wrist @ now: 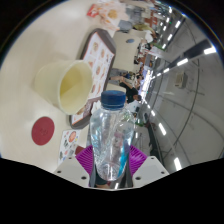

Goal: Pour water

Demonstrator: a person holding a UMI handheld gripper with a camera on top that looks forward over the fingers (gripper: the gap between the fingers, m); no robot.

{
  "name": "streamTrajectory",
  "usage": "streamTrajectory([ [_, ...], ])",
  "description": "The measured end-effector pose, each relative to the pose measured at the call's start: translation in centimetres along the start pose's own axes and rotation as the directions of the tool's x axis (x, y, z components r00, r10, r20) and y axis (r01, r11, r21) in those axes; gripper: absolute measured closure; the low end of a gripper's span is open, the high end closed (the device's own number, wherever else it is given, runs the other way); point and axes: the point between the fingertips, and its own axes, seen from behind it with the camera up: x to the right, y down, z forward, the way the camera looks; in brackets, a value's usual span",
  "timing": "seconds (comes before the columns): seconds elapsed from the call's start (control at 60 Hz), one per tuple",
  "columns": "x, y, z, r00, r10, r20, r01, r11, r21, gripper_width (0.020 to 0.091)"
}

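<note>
The view is tilting, with the pale surface [40, 45] filling the space beyond the claw. A yellow cup [68, 84] is standing open on it, just past the bottle's cap. A clear bottle [110, 135] with a blue cap [114, 98] is sitting between the fingers, and the claw [110, 160] is grasping it, purple pads pressing its sides. A small red disc [43, 130] is lying on the surface near the cup.

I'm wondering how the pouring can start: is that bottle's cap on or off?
On. The blue cap sits on the neck of the clear bottle, which the gripper holds between its fingers, near the cream cup.
</note>
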Motion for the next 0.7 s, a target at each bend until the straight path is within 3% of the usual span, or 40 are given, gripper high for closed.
streamTrajectory([
  [0.133, 0.7, 0.1, -1.4, 0.898, 0.428, 0.101, -0.432, 0.902, 0.024, 0.068],
  [0.317, 1.3, 0.2, -2.3, 0.502, 0.833, 0.232, -0.858, 0.514, 0.007, 0.0677],
  [0.533, -3.1, -0.9, -1.6, 0.058, 0.929, 0.367, -0.99, 0.101, -0.1, 0.0676],
  [0.7, -7.4, -2.4, -1.2, -0.131, 0.902, 0.412, -0.98, -0.055, -0.191, 0.0678],
])
